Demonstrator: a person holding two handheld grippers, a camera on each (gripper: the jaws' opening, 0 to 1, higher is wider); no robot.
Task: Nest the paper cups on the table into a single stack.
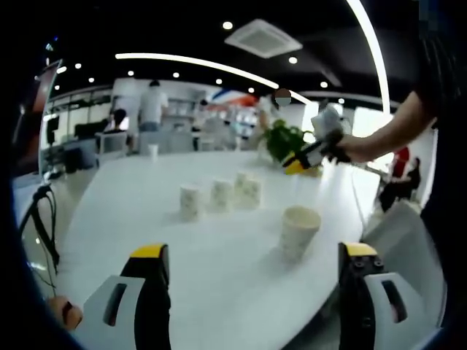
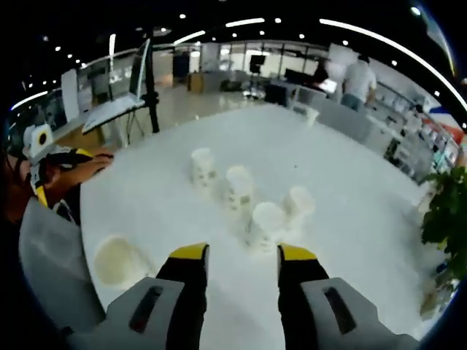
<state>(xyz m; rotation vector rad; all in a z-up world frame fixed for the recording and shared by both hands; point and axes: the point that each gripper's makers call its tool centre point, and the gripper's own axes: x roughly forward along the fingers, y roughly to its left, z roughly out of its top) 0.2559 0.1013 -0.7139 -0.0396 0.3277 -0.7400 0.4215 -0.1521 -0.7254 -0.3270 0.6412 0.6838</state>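
With both the left gripper [image 1: 252, 273] and right gripper [image 2: 243, 262] held apart and empty, the paper cups [image 2: 248, 197] stand scattered on the table [image 2: 350, 204], so a hasty grab could tip one.

An open-plan office: long white meeting table [image 2: 350, 182], dark computer monitors on desks [image 2: 299, 76], square ceiling air-conditioning vent [image 1: 264, 38], recessed spotlights, people standing about.

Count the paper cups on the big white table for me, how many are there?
6. Four stand upside down mid-table: cups. One upright cup sits nearer the table's edge. One far cup stands alone. More may hide behind these.
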